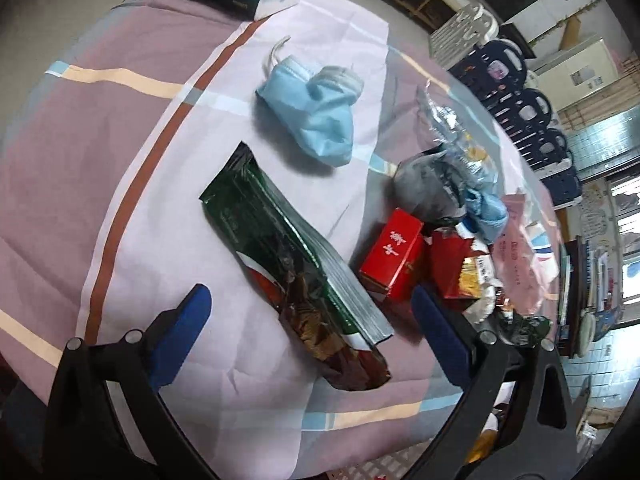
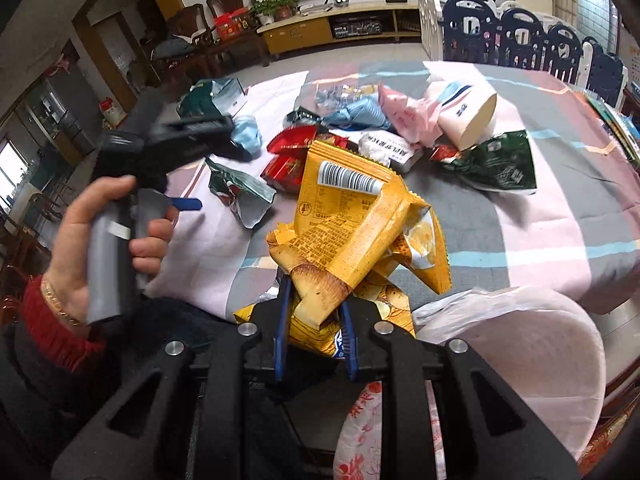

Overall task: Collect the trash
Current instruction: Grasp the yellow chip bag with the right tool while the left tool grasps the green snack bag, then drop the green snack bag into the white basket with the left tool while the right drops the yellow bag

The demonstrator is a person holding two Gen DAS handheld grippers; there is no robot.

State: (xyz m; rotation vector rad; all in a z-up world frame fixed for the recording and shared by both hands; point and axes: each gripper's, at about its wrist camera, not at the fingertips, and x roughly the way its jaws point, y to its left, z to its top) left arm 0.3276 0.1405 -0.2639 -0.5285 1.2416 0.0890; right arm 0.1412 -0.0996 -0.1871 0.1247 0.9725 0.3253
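Two grippers — right gripper (image 2: 314,312) pinching yellow wrapper (image 2: 356,224), left gripper (image 1: 312,320) spread

There is one yellow snack bag (image 2: 360,232) and one white plastic bag (image 2: 520,332). There are two blue face masks (image 1: 316,116), one flat and one bunched up (image 1: 484,208). There are two red boxes (image 1: 394,258), side by side. There is one long green wrapper (image 1: 288,256), one pink packet (image 2: 404,116) and one paper cup (image 2: 464,114).

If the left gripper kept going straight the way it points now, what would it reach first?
Most likely the dark green snack bag, which lies on the cloth between the open left gripper fingers; depth is hard to judge here.
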